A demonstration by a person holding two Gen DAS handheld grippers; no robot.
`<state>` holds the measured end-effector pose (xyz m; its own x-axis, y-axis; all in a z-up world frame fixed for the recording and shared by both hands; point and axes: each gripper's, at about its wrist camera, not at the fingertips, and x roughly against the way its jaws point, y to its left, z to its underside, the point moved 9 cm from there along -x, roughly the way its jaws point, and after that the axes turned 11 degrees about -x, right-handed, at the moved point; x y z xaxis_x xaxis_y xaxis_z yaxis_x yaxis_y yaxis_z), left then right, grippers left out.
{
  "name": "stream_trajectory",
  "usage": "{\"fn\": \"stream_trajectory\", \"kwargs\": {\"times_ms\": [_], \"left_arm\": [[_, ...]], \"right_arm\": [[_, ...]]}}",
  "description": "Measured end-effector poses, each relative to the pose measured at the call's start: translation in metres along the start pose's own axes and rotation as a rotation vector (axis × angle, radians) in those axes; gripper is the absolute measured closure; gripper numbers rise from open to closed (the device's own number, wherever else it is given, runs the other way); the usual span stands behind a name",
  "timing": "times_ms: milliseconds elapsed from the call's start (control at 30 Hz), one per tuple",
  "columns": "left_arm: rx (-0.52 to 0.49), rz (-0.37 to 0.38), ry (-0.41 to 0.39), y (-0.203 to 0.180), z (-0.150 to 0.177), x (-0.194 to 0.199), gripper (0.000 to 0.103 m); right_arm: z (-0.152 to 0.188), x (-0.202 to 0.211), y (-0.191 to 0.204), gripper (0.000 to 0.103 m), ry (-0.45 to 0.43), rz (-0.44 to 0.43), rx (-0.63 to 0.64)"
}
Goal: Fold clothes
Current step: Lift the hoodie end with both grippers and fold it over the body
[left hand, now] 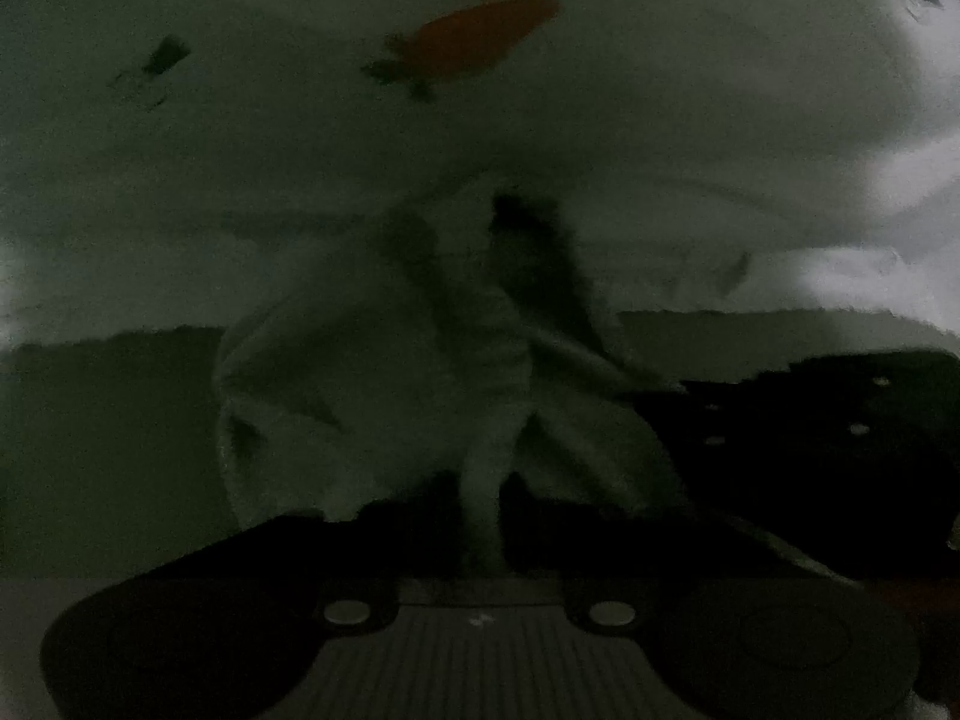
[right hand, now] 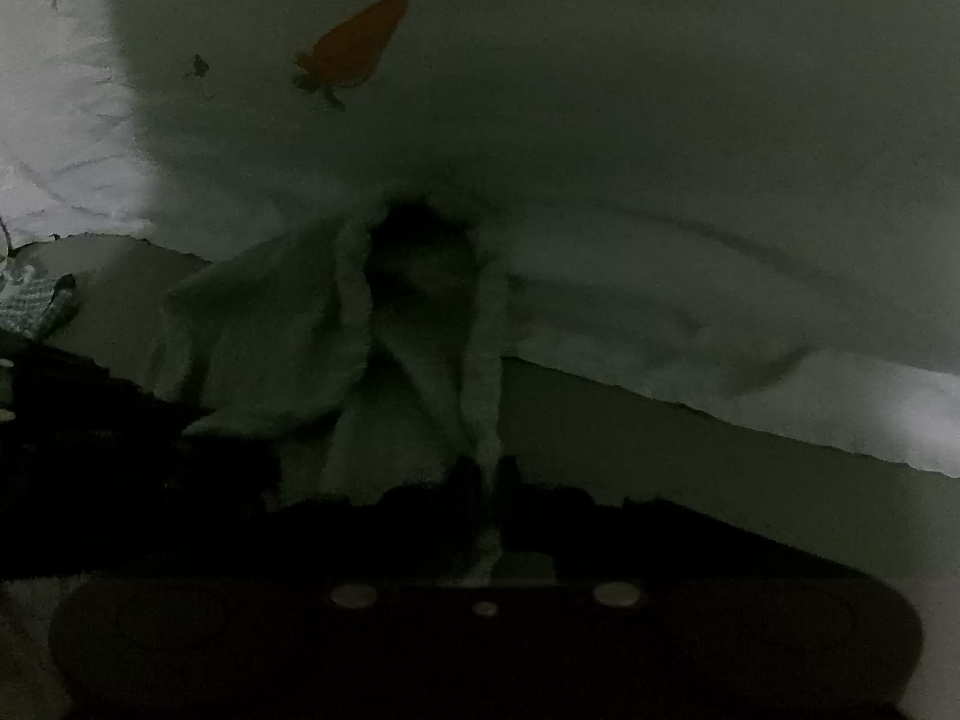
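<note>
Garment [left hand: 480, 138] — pale, bunched edge pinched by both grippers' fingers [left hand: 480, 516] [right hand: 489, 480].

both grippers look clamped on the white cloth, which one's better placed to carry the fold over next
No clear winner. The left gripper and right gripper each pinch a bunched edge of the white garment near its carrot print, so moving both together looks best.

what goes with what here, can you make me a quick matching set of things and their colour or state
Things:
1. carrot print
2. garment
3. left claw
4. right claw

Colour or state:
a. pale, hanging in folds
b. orange
c. shut on a bunched fold, left wrist view
d. shut on a bunched fold, right wrist view

Pairs: 1-b, 2-a, 3-c, 4-d
</note>
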<state>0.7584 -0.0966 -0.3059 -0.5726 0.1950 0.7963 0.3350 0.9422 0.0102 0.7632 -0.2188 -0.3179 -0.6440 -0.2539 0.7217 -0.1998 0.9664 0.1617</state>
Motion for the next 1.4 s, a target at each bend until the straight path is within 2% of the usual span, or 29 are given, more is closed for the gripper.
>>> {"fn": "stream_trajectory", "kwargs": {"times_ms": [67, 167, 300, 400, 500, 600, 733, 800, 900, 1033, 1100, 1133, 1200, 1233, 1400], "left_arm": [[0.055, -0.011, -0.023, 0.01, 0.002, 0.011, 0.092], [0.077, -0.063, -0.063, 0.019, 0.003, 0.038, 0.093], [0.11, -0.13, -0.136, 0.031, 0.009, 0.093, 0.093], [0.132, -0.192, -0.184, 0.035, 0.021, 0.134, 0.093], [0.17, -0.222, -0.216, 0.034, 0.037, 0.165, 0.093], [0.229, -0.236, -0.229, 0.032, 0.058, 0.184, 0.093], [0.353, -0.199, -0.249, 0.037, 0.087, 0.203, 0.092], [0.384, -0.191, -0.253, 0.037, 0.1, 0.212, 0.092], [0.396, -0.184, -0.216, 0.035, 0.12, 0.214, 0.092], [0.337, -0.168, -0.098, 0.026, 0.152, 0.196, 0.087], [0.311, -0.138, -0.069, 0.022, 0.162, 0.192, 0.086], [0.297, -0.123, -0.058, 0.02, 0.166, 0.19, 0.084], [0.235, -0.099, -0.079, 0.014, 0.162, 0.192, 0.078], [0.197, -0.093, -0.086, 0.011, 0.158, 0.191, 0.073], [-0.037, -0.121, -0.09, -0.012, 0.141, 0.181, 0.071]], "right_arm": [[-0.003, 0.01, -0.003, 0.096, -0.03, 0.016, -0.015], [-0.011, 0.039, -0.009, 0.097, -0.107, 0.047, -0.031], [-0.016, 0.1, -0.012, 0.097, -0.211, 0.116, 0.0], [-0.01, 0.144, -0.011, 0.097, -0.286, 0.185, 0.05], [0.006, 0.182, -0.009, 0.097, -0.341, 0.238, 0.089], [0.025, 0.21, -0.01, 0.097, -0.376, 0.274, 0.088], [0.049, 0.233, -0.01, 0.096, -0.405, 0.295, 0.066], [0.06, 0.243, -0.013, 0.096, -0.409, 0.299, 0.061], [0.077, 0.249, -0.016, 0.096, -0.378, 0.293, 0.059], [0.11, 0.233, -0.024, 0.095, -0.228, 0.286, 0.06], [0.121, 0.224, -0.028, 0.086, -0.162, 0.276, 0.037], [0.124, 0.222, -0.03, 0.082, -0.149, 0.272, 0.025], [0.121, 0.222, -0.031, 0.066, -0.157, 0.264, 0.015], [0.117, 0.221, -0.03, 0.064, -0.165, 0.261, 0.025], [0.11, 0.198, -0.016, 0.058, -0.125, 0.215, 0.167]]}}
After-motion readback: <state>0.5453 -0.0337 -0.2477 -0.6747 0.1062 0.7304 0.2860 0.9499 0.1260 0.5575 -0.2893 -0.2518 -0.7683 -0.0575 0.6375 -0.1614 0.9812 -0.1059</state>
